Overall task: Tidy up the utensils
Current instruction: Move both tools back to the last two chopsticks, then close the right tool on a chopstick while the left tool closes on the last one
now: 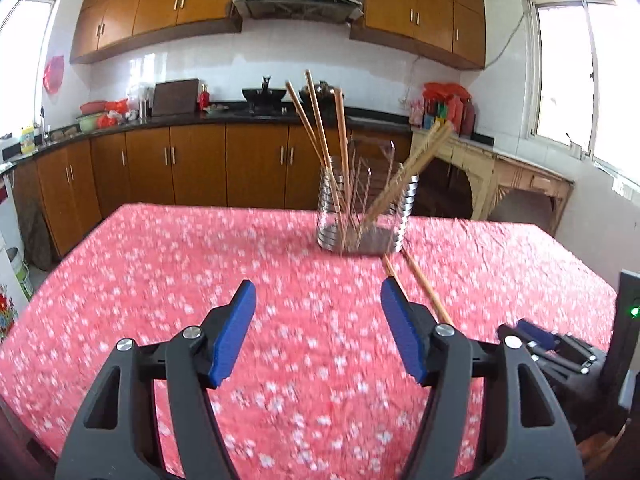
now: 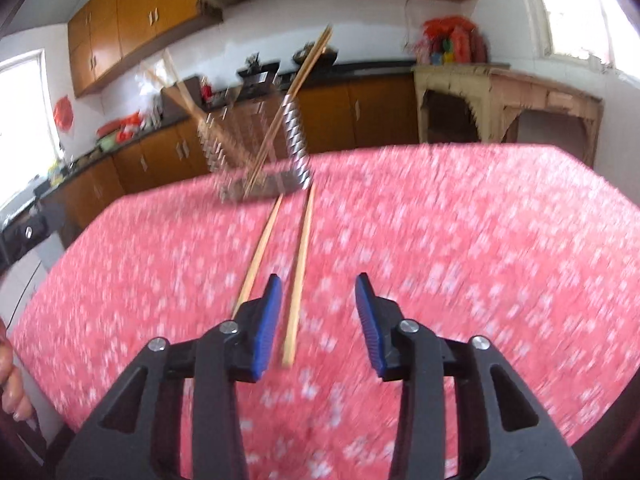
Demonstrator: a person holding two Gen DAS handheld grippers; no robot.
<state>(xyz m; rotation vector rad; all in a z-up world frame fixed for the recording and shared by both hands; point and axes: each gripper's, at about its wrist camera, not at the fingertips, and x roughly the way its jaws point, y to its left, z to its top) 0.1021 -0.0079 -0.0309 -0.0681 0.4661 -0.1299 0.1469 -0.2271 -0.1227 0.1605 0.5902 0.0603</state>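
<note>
I see several chopsticks [image 1: 316, 120] already standing in the wire holder [image 1: 404, 208], two loose chopsticks [image 2: 298, 276] left on the tablecloth [image 2: 460, 240], and my left gripper [image 1: 318, 332] and right gripper [image 2: 318, 320] both spread empty.

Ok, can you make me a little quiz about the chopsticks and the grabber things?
1. True or false: all the chopsticks are already in the holder.
2. How many chopsticks lie on the tablecloth?
3. Which is nearer the loose chopsticks: A, the left gripper, or B, the right gripper?

Key
1. False: some stand in the holder, others lie in front of it.
2. Two.
3. B; both grippers are open and hold nothing.
</note>
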